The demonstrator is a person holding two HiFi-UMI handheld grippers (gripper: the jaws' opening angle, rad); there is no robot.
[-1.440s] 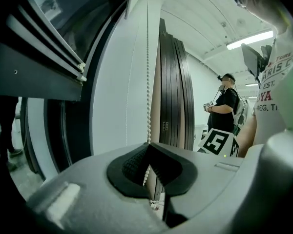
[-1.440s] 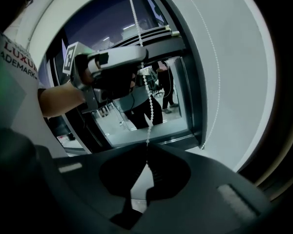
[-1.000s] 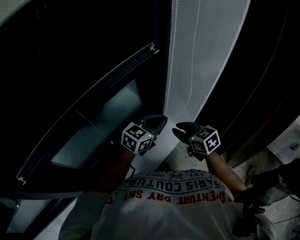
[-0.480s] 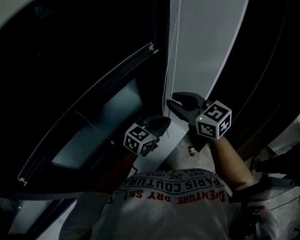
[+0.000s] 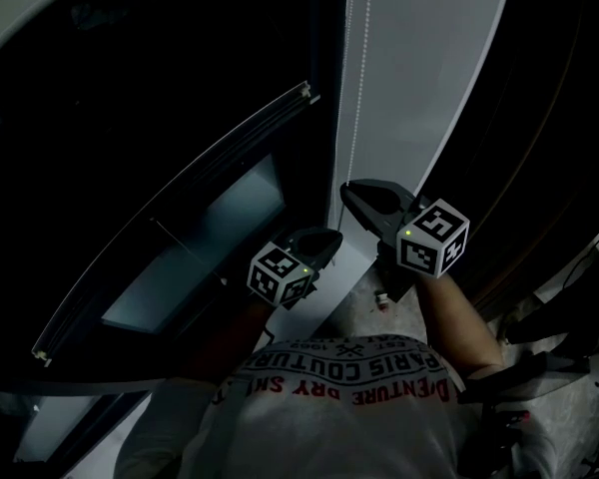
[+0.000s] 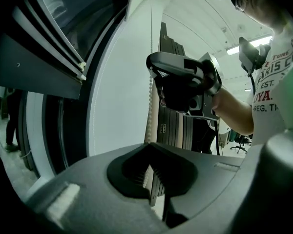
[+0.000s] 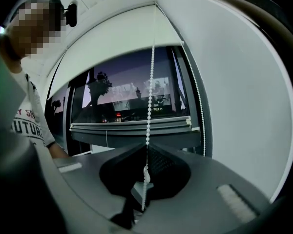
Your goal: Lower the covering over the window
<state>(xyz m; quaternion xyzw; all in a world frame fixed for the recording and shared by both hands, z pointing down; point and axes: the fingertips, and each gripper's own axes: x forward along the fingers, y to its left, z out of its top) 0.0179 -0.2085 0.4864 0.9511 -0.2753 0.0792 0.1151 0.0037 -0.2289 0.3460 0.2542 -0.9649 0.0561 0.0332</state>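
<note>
White plastic bead chain [image 7: 150,106] runs vertically beside the window. Right gripper [image 7: 145,172], jaws just closed, pinches it higher up; left gripper [image 6: 149,179] is clamped on it directly below. Grey bottom rail of the pale roller blind [image 7: 132,126] sits part-way down the glass. Judged pull: straight down along the chain.

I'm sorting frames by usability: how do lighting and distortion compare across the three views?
Head view: badly underexposed, only the pale wall reads clearly. Left gripper view: bright, strong fisheye bend, foreground soft. Right gripper view: fisheye too, bead chain crisp against the dusk window.
</note>
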